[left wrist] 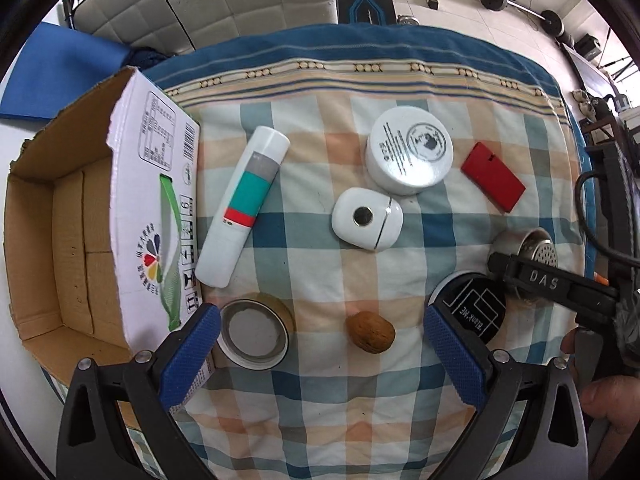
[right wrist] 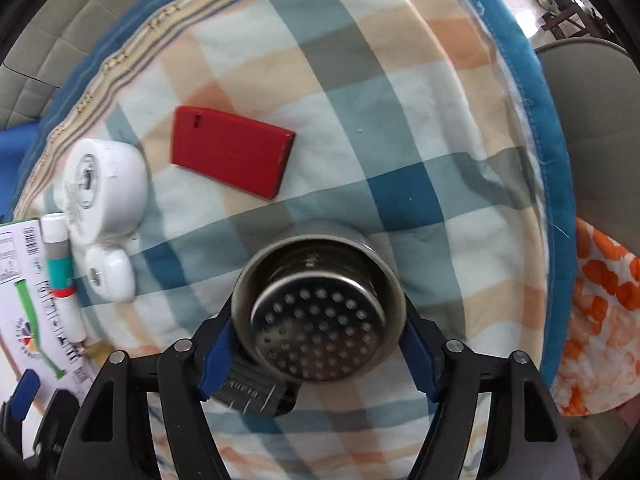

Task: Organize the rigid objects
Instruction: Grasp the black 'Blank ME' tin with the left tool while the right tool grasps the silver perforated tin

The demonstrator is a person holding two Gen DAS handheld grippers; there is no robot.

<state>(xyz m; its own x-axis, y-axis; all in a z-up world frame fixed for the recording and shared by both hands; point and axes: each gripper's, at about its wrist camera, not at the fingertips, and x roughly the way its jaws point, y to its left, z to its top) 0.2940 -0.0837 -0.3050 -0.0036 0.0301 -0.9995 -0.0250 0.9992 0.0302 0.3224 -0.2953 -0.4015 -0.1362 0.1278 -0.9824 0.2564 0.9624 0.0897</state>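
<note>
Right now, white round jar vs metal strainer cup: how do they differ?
The white round jar is closed, printed and sits free; the metal strainer cup is open-topped, shiny, perforated at the bottom and sits between the right gripper pads. Both are round and rest on the checked cloth.

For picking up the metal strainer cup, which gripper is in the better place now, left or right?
Right. The right gripper already straddles the metal strainer cup, a blue pad on each side. The left gripper stands open over the walnut, away from the cup.

Home living room — padded sofa, barbell on floor, checked cloth over table.
</note>
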